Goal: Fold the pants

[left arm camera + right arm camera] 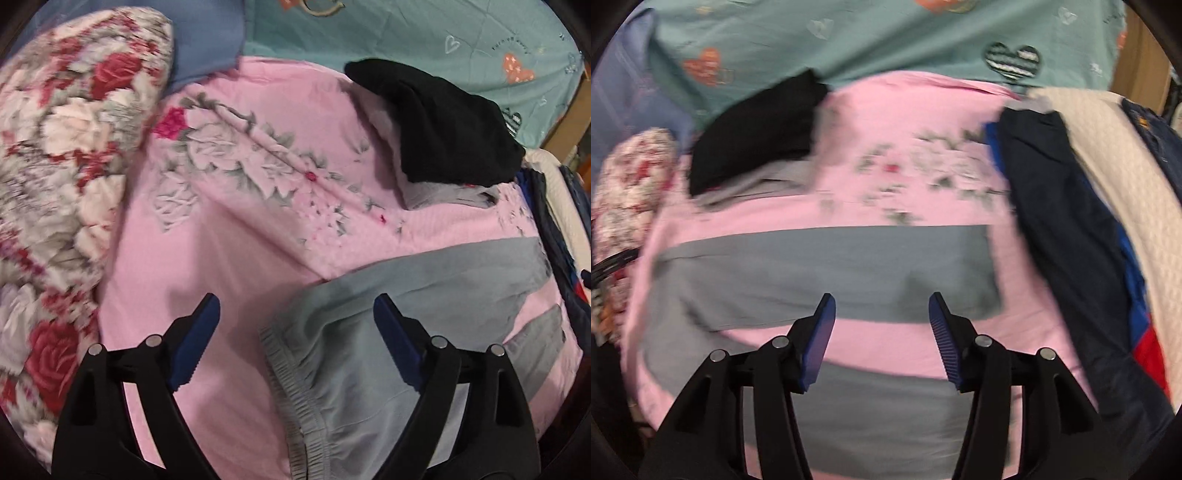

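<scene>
Grey pants (369, 332) lie spread flat on the pink floral sheet (240, 221). In the left wrist view the elastic waistband (295, 398) is at the bottom centre and both legs run off to the right. My left gripper (295, 314) is open and empty, just above the waistband end. In the right wrist view the two legs of the pants (827, 273) lie as grey bands across the sheet (886, 339), with pink showing between them. My right gripper (882, 314) is open and empty, hovering over the gap between the legs.
A folded black garment (443, 122) on a grey one sits at the back of the sheet, also in the right wrist view (757, 136). A rose-print quilt (66, 166) bulges at the left. A teal cover (443, 33) lies behind. Dark navy clothes (1063, 221) and a cream blanket (1119, 184) pile at the right.
</scene>
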Tool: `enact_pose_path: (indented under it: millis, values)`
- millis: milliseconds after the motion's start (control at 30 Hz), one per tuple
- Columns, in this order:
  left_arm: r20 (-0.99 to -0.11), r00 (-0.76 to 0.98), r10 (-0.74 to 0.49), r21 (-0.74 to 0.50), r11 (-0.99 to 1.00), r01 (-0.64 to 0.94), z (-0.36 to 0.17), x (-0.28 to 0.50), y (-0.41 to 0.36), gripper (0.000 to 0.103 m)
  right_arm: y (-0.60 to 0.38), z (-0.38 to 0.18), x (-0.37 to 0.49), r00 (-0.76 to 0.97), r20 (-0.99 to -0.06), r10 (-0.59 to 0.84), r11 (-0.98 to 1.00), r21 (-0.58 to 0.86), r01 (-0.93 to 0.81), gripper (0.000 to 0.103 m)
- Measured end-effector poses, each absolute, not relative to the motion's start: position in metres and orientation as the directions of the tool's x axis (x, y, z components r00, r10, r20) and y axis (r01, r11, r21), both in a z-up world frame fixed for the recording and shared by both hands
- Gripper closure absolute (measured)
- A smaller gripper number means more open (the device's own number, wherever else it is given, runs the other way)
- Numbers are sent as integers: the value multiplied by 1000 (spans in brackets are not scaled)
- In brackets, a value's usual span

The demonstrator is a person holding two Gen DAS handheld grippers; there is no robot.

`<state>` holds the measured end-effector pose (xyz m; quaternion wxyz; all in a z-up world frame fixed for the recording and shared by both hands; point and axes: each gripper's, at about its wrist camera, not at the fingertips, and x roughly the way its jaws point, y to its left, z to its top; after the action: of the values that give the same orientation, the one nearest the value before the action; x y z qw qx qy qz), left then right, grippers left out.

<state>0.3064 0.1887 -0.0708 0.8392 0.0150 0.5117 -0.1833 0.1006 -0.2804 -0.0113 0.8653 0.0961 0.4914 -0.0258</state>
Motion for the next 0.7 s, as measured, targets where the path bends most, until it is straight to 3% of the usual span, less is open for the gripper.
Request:
enact_pose_path:
  millis: [300,333,367,400,500,700]
  values:
    - [-862,274,-426,-297,864,407,-132,331,178,21,-181,-19,123,432,-887,163,983,108,-148,49]
    - [-851,286,-440,-297,854,427,-132,328,177,37,-170,-19,131,425,-888,173,978,104,-182,49]
    - [-843,277,-461,-307,836,455,-134,324,176,75,-160,-19,139,419,-888,190,970,105,-218,49]
    - [-841,244,-482,-333,819,468,-137,321,176,92,-152,-21,151,411,-886,214,960,112,-257,49]
    - [-830,249,-499,-339,806,485,-140,316,179,95,-116,-29,195,380,-879,290,909,129,-395,49]
    - [-820,256,-512,-337,793,507,-137,311,182,95,-46,-72,286,310,-920,238,804,7,-595,49]
